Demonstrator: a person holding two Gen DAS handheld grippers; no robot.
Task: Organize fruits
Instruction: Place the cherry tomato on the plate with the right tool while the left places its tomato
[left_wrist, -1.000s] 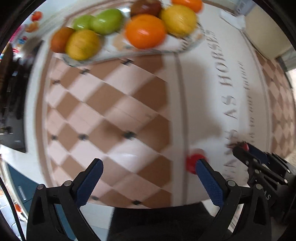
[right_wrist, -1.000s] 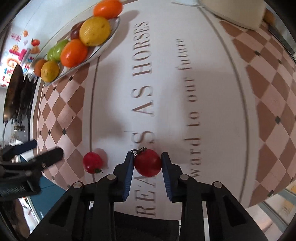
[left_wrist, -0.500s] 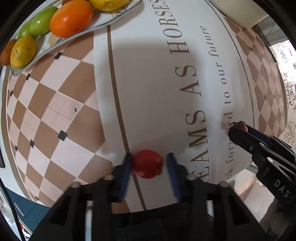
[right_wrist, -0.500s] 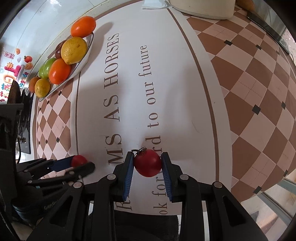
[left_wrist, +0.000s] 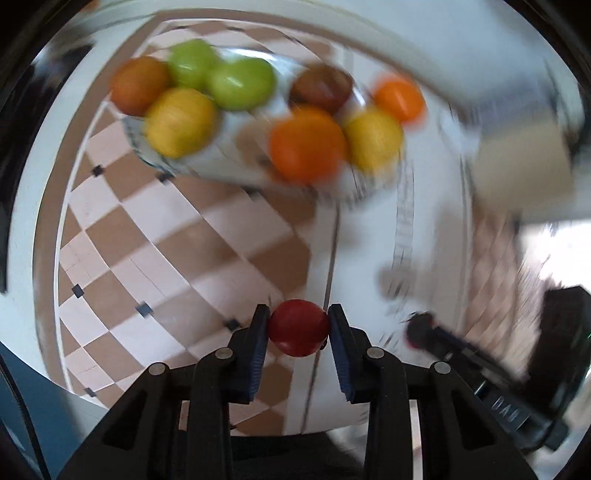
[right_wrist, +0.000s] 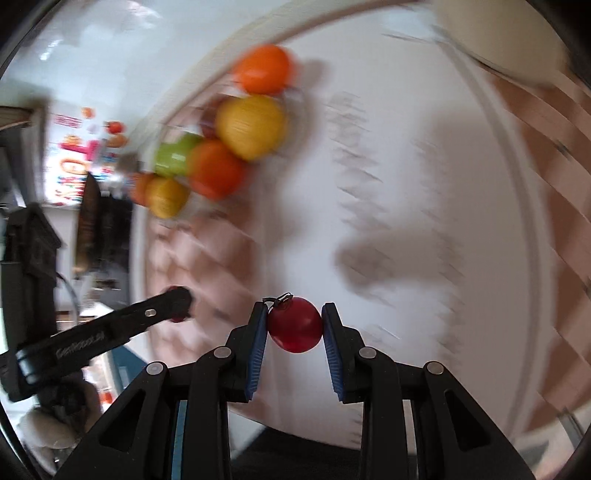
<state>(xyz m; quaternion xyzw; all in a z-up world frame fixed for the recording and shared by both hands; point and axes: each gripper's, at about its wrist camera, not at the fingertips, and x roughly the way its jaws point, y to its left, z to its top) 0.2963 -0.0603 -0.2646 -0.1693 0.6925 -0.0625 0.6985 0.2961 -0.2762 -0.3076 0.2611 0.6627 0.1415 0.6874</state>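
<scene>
The left gripper (left_wrist: 298, 328) has its blue-padded fingers (left_wrist: 258, 341) clamped on a small round red tomato (left_wrist: 298, 326); the right gripper (right_wrist: 294, 325) likewise pinches a stemmed red tomato (right_wrist: 294, 325). Both fruits hang above the checkered desk (left_wrist: 177, 240). The long pale dish (left_wrist: 229, 162) of oranges, lemons and green fruit lies ahead of both, closer to the left gripper, its long axis crosswise in the left wrist view.

Bright daylight; both fisheye views smear with motion blur (the piled orange, yellow and green fruit (left_wrist: 306, 144) worst), edges bowed and dark.
</scene>
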